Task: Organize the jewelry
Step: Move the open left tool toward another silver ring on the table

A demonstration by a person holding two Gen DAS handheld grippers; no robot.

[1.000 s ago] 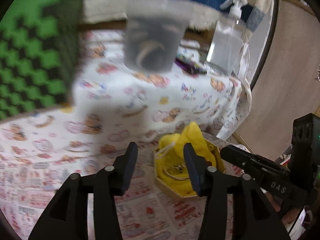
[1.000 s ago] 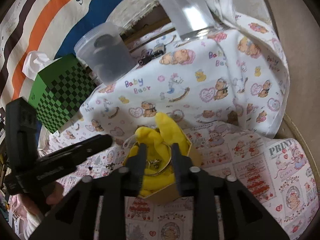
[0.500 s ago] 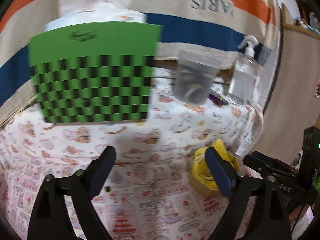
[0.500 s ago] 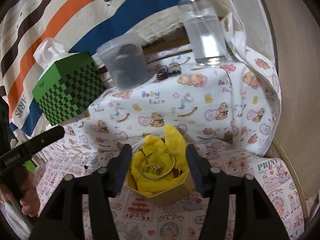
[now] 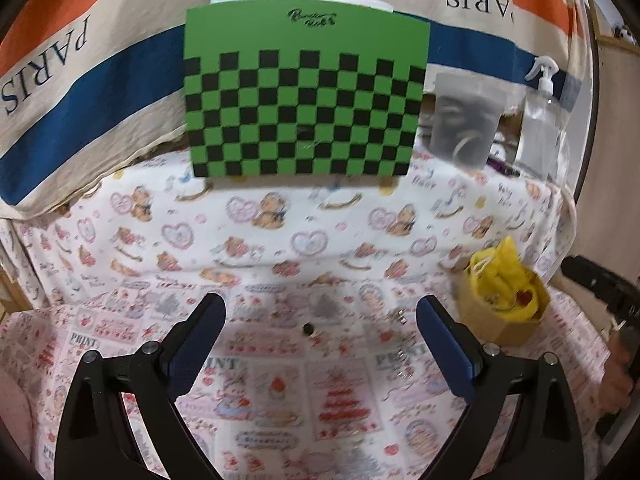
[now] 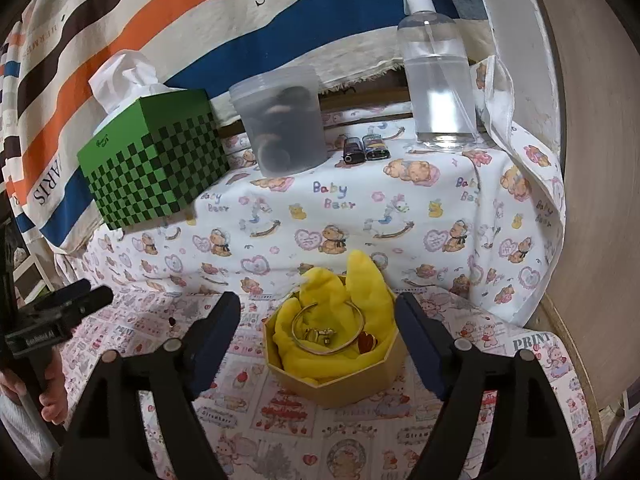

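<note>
Right tongs (image 6: 318, 316), jaws opening, straddle without touching a tan octagonal box (image 6: 340, 380) near the worktop's front right edge; a gold bangle (image 6: 328, 330) lies inside on yellow cloth (image 6: 360, 280). Left tongs (image 5: 320, 320), opening wide and empty, hang over a small dark stud (image 5: 307, 328) on the printed worktop cloth (image 5: 280, 240).

Octagonal cardboard box (image 6: 336, 376) at six o'clock on printed tablecloth (image 6: 400, 216); checkered tissue box (image 6: 152, 160) at ten; clear pump bottle (image 6: 436, 80) at one.

Glossy metal bangle (image 6: 329, 330) on soft yellow cloth (image 6: 362, 280)
</note>
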